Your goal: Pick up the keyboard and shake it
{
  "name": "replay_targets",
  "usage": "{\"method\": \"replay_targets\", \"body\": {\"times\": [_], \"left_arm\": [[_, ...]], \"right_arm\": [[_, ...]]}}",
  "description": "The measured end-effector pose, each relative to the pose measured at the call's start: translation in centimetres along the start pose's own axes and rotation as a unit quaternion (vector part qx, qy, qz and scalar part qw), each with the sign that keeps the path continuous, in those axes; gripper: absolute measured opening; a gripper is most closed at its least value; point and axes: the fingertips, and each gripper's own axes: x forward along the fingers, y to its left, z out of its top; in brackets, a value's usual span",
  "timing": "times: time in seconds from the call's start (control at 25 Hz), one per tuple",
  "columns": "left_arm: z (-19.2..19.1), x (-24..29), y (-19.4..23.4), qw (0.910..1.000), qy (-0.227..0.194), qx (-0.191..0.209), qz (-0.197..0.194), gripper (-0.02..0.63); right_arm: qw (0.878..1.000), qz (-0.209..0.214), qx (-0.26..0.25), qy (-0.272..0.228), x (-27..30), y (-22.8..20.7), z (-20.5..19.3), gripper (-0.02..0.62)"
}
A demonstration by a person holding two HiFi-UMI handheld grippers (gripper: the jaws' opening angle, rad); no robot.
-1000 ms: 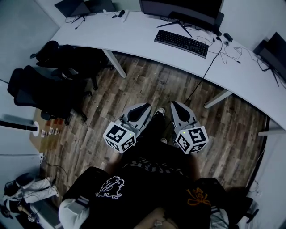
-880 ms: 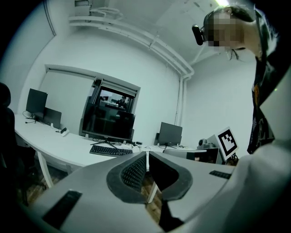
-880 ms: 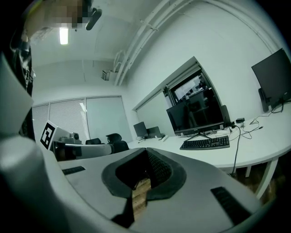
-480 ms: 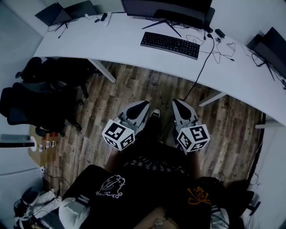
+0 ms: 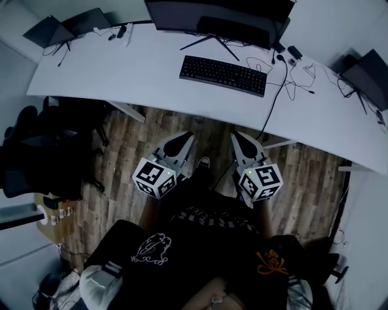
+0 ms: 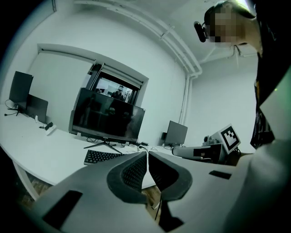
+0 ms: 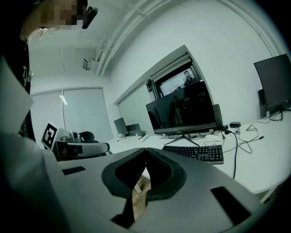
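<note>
A long white curved worktop (image 5: 139,72) spanned the upper part of the head view, above a brown wooden plank floor (image 5: 136,142). At the worktop's far edge stood a wide dark monitor (image 5: 218,13) on a splayed stand. A smaller dark screen (image 5: 365,74) sat towards the right end, and two more dark screens (image 5: 63,25) at the far left end. Black office chairs (image 5: 42,142) were gathered on the floor to the left, partly under the worktop. The flat black rectangular keyboard (image 5: 222,74) lay on the worktop just in front of the monitor's stand, its right end angled slightly nearer the person, untouched and well apart from both claws. The left claw (image 5: 183,137) and the right claw (image 5: 236,137) were held side by side over the floor, short of the worktop's near edge, both pointing towards the keyboard. In its own view each claw had its jaws drawn together at the tips, with nothing between the pads. A thin black cable (image 5: 274,100) ran from beside the keyboard's right end over the worktop's edge and down to the floor.
</note>
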Motion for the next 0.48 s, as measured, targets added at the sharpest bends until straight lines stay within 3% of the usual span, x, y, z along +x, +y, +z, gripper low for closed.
{"method": "replay_targets", "body": {"times": [0.32,0.48], "left_arm": [[0.0,4.2,7.0,0.9994,0.032,0.0,-0.014,0.029],[1.1,6.7,8.2,0.9988,0.037,0.01,-0.03,0.029]], "right_arm": [[0.999,-0.034,0.002,0.006,6.0,-3.1,1.8,0.015],[0.999,-0.048,0.012,0.01,7.1,-4.7,1.9,0.015]]}}
